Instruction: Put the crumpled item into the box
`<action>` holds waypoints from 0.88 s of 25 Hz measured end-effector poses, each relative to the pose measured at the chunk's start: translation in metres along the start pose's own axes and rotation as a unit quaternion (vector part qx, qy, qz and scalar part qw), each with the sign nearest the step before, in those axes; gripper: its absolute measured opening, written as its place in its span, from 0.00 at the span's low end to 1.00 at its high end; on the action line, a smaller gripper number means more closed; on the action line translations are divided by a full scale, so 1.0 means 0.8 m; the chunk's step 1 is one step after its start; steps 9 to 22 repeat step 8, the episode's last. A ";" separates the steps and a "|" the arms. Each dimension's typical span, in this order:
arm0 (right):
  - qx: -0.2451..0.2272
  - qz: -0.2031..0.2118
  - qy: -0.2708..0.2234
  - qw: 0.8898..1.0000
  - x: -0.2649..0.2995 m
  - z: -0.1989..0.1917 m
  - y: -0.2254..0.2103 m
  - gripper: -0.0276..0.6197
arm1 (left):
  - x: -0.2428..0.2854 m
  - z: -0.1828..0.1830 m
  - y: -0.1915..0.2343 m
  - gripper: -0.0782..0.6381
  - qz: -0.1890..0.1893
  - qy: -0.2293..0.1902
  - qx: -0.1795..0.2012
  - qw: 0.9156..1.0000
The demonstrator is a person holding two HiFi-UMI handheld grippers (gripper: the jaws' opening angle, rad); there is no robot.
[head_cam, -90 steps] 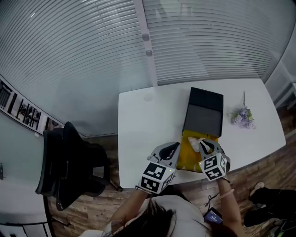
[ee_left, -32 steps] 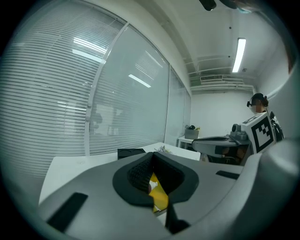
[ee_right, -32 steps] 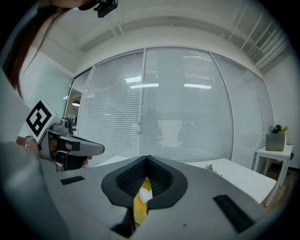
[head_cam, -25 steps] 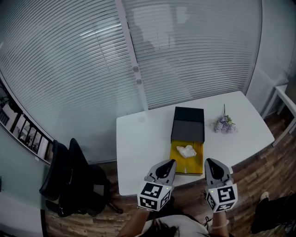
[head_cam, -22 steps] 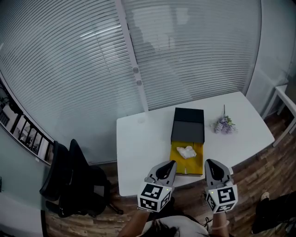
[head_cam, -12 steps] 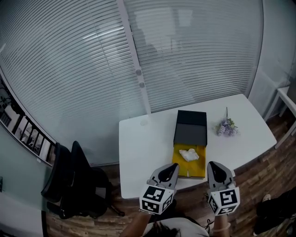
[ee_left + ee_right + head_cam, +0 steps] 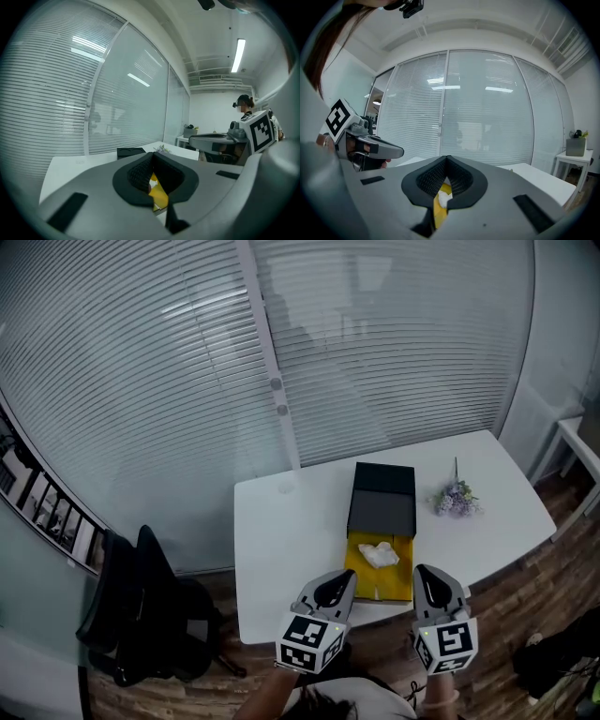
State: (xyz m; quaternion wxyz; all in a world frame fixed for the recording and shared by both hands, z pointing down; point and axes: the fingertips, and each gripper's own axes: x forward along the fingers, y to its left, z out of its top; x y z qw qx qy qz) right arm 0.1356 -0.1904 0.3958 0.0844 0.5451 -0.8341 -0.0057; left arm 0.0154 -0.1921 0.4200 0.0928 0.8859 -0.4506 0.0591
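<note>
Two hand-held claws are hovering at the near edge of a white counter point(image 7: 281, 540), both off its surface. The left claw point(image 7: 337, 579) is showing its jaws pressed together at the tips, gripping nothing; only a sliver of yellow is showing through the gap behind them. The right claw point(image 7: 427, 576) is likewise closed tight and carrying nothing, with yellow and a touch of white peeking through beneath its tips.

The crumpled item point(image 7: 379, 555), a white wad, is lying inside the open box point(image 7: 398, 583), on its yellow lining. It is sitting just ahead of both claws and between them, a little nearer the left one, and neither claw is touching it. The box's black lid point(image 7: 382, 498) is lying open flat beyond the yellow half, farther from the claws.

A small sprig of purple flowers point(image 7: 457, 498) is resting on the counter ahead of the right claw, off to its right and well apart from the box. A black office chair point(image 7: 141, 606) is standing on the wood floor far to the left of the left claw. Slatted blinds point(image 7: 141, 381) are covering the glass wall beyond the counter.
</note>
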 end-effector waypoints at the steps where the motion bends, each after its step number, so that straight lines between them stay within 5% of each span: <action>1: -0.003 -0.001 0.001 1.000 0.001 0.000 0.000 0.08 | 0.000 0.000 0.000 0.13 -0.001 0.000 0.000 1.000; 22: -0.008 -0.018 0.003 1.000 0.011 -0.002 -0.007 0.08 | 0.006 0.000 0.007 0.13 -0.009 -0.002 -0.005 1.000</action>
